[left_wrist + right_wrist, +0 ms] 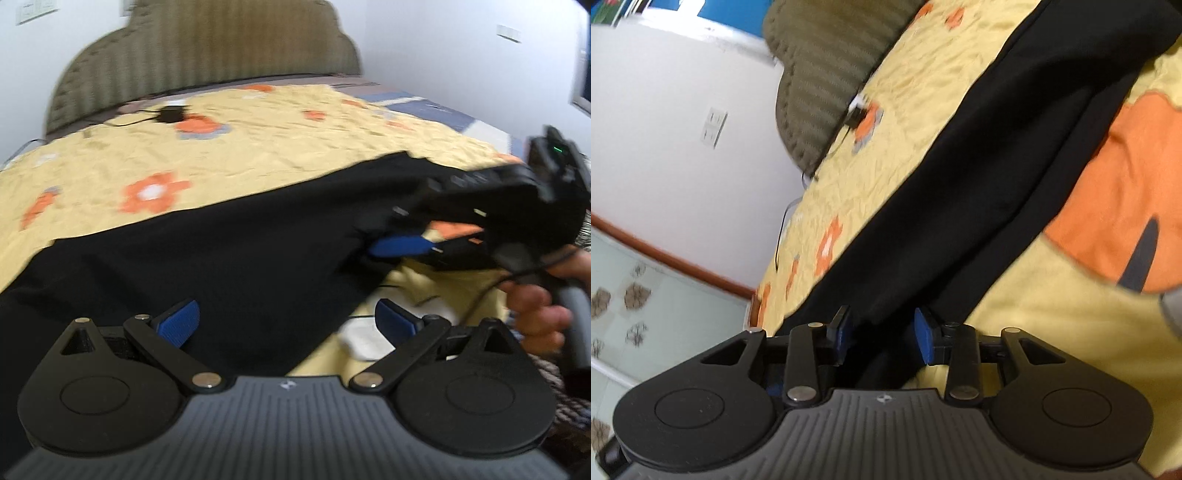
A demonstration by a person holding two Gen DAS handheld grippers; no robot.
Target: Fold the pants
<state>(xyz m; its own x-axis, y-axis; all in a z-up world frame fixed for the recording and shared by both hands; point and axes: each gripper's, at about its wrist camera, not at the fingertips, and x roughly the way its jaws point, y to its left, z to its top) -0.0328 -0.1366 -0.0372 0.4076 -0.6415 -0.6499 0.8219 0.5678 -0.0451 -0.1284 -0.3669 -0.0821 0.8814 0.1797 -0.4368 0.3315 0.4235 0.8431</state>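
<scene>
- One pair of black fabric pants lies across the yellow flowered bedspread.
- Left gripper spread apart above the pants.
- Right gripper clamps the pants' edge.

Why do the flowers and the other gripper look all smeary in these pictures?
In the left wrist view the camera is moving, so the right gripper and the orange flowers on the bedspread smear, while the left gripper looks sharp. In the right wrist view the black pants and the wall blur too, and the fisheye lens bends the edges.
</scene>
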